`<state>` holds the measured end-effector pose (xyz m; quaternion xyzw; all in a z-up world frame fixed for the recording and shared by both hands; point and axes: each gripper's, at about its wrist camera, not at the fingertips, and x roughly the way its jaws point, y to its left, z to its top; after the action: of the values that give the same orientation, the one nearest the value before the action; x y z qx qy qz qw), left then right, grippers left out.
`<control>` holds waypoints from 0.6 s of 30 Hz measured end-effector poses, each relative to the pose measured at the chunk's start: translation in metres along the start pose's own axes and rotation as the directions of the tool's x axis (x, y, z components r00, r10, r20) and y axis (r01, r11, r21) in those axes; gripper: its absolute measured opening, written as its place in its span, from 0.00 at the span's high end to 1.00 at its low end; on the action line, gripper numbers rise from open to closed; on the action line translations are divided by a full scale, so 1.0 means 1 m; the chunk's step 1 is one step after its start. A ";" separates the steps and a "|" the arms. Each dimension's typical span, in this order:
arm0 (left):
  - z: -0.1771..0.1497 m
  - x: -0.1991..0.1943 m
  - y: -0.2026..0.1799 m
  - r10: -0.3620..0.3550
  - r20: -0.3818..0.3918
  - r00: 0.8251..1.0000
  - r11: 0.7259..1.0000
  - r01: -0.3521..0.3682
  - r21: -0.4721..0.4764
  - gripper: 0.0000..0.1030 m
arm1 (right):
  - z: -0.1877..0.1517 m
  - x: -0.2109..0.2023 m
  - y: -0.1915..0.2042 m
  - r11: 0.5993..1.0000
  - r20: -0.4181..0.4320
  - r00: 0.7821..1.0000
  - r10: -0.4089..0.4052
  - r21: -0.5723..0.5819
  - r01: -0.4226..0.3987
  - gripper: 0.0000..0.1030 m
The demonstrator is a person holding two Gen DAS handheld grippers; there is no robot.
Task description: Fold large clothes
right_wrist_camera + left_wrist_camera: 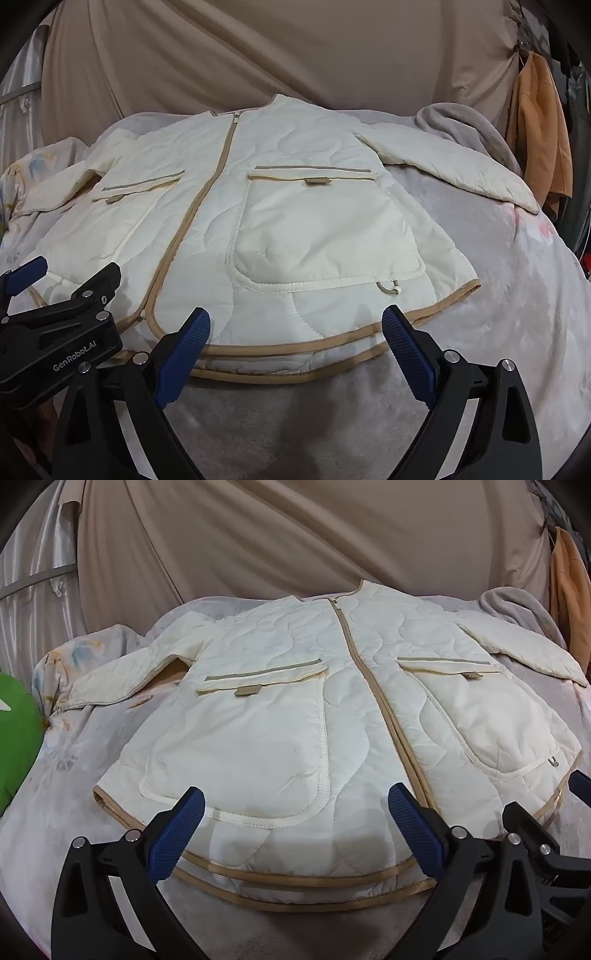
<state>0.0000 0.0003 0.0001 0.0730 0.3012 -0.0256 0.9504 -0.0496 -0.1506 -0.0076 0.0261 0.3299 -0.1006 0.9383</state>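
Note:
A cream quilted jacket [332,686] with tan trim lies flat and zipped on a grey blanket, front up, collar far, hem toward me, both sleeves spread sideways. The right wrist view shows the same jacket [288,214]. My left gripper [297,801] hovers open over the hem, left of the zip, nothing between its blue pads. My right gripper [295,321] hangs open above the hem's right half, also empty. The left gripper's body [59,325] appears at the left edge of the right wrist view; the right gripper's body [546,845] shows at the right edge of the left wrist view.
The grey blanket [498,314] covers a rounded surface that drops off at the right. A crumpled grey fleece [461,125] lies at the far right. Orange cloth [539,122] hangs beyond it. A green object [16,734] sits at the left. Beige drapes hang behind.

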 end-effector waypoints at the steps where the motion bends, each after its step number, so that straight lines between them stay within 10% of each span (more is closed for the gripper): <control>1: 0.000 0.000 0.000 0.002 -0.001 1.000 1.000 -0.002 -0.001 0.05 | 0.000 0.000 0.000 1.000 -0.001 1.000 0.001 0.001 -0.001 0.10; 18: 0.001 -0.006 0.001 0.023 0.020 1.000 1.000 -0.024 0.018 0.05 | 0.000 0.001 0.001 1.000 -0.005 1.000 0.002 0.001 -0.002 0.10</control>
<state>-0.0043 0.0009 0.0048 0.0849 0.2908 -0.0180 0.9529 -0.0492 -0.1495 -0.0084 0.0272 0.3321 -0.0997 0.9375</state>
